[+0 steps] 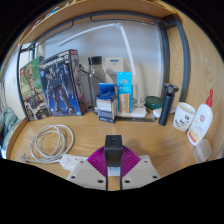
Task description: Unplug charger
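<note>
The gripper point(113, 170) hangs low over a wooden desk point(150, 135), its two pale fingers point(88, 174) angled in toward each other, and a small black charger point(113, 146) sits right between the purple pads point(101, 160) — both pads look pressed against its sides, so the fingers are closed in on it rather than spread. The charger stands upright just beyond the fingertips, and what it is plugged into is hidden behind it. To the left on the desk lies a loose coil of white cable point(48, 142), with a small white plug or adapter point(68, 160) beside the left finger. Further back, against the wall, a model-kit box with a robot picture point(60, 82) leans upright, a blue carton point(124, 92) stands near the middle with a smaller blue box point(106, 101) beside it, and a white lamp arm point(124, 42) arches overhead. Off to the right are a black handheld device point(167, 103) — tilted — a white mug point(184, 116), and a white bottle with a red cap point(203, 118).
</note>
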`<move>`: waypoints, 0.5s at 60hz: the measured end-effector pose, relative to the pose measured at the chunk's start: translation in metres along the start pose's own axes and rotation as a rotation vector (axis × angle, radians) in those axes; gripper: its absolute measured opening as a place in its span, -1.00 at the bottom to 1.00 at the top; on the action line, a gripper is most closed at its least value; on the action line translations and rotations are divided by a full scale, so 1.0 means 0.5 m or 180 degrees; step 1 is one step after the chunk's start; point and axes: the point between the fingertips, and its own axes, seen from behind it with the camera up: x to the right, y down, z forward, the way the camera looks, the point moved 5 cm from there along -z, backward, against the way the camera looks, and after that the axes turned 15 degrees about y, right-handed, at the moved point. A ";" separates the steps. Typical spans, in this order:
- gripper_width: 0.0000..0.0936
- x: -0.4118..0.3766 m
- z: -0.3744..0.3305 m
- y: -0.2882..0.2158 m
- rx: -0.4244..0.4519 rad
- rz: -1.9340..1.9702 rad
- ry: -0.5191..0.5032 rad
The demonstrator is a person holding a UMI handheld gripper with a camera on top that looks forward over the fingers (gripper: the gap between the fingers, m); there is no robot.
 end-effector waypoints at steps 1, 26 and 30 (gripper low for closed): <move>-0.68 -0.001 0.000 -0.002 -0.0010 0.0003 0.0013; -0.80 0.157 -0.130 -0.429 0.0876 0.0422 0.0529; -0.80 0.210 -0.142 -0.464 0.0779 0.0275 0.0623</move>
